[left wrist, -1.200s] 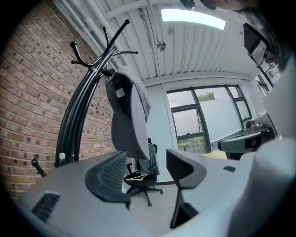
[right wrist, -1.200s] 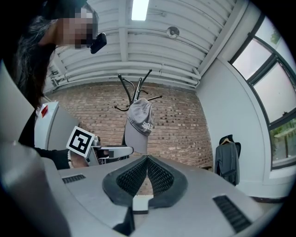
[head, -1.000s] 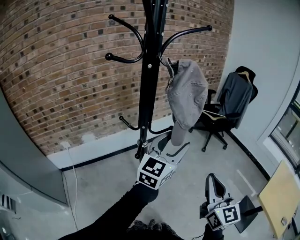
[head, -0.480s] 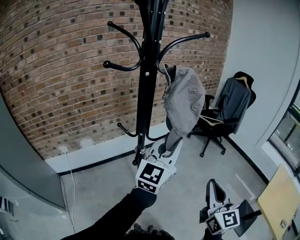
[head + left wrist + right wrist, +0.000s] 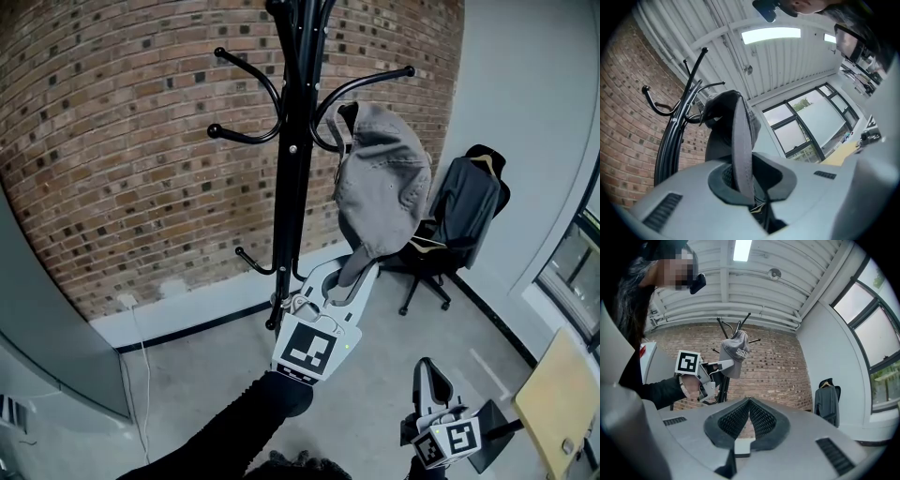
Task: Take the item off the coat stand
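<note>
A grey cap point(image 5: 380, 178) hangs from a hook on the black coat stand point(image 5: 298, 141), its brim pointing down. My left gripper point(image 5: 349, 274) reaches up from below, and its jaws are closing on that brim. In the left gripper view the brim point(image 5: 740, 140) stands edge-on between the pads, which press on it. The same grip shows from the side in the right gripper view, below the cap point(image 5: 734, 351). My right gripper point(image 5: 427, 373) hangs low at the right, away from the stand, shut with nothing between its pads point(image 5: 740, 416).
A brick wall point(image 5: 141, 169) rises behind the stand. An office chair with a dark jacket point(image 5: 469, 202) stands at the right. A wooden table corner point(image 5: 562, 394) is at the lower right. A white cable point(image 5: 141, 328) runs down the wall to the floor.
The left gripper's jaws have closed on the cap's brim. The cap has tilted and swung up to the right with the gripper. The right gripper has barely moved.
</note>
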Demonstrator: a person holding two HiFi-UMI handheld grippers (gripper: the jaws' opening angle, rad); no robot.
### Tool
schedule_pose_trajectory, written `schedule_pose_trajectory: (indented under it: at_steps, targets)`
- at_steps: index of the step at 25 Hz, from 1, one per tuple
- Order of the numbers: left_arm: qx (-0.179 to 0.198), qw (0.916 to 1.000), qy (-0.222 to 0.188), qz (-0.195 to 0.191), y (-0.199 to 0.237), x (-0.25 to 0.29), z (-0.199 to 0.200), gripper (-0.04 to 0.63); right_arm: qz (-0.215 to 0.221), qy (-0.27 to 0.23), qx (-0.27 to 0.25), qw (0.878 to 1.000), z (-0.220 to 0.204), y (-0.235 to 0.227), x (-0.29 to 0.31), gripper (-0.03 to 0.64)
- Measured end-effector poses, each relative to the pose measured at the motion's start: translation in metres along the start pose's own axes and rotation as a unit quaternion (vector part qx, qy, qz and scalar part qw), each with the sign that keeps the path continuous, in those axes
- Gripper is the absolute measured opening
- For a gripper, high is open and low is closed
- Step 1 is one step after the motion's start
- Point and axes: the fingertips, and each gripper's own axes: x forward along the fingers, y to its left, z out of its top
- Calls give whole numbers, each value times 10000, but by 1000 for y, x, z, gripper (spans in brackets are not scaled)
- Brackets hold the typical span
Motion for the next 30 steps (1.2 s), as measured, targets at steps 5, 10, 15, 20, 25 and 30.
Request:
schedule_pose_trajectory:
  at_steps: [5,10,15,20,25,30]
  targets:
    - [207,9994,-56,-254,-12,11,17,28,-59,-20,-5,10000,2,1,-4,9]
    - [199,9977,-2,-644,-38,19,19,28,-165,-32,-27,9999,4,-1,-9,9]
    - [110,9949,71,-1000,-70,19,12,28,-304,-52,-53,9995,7,-4,-20,9]
    - [-33,9920,322,-1217,-96,12,-11,28,-378,-80,-28,9993,10,-8,-31,9]
    - [-181,9900,640,-1246,-113,-5,-41,28,-454,-42,49,9989,7,-13,-42,9]
    - [-416,9870,974,-1205,-129,-30,-66,28,-511,35,12,9987,3,-16,-56,9]
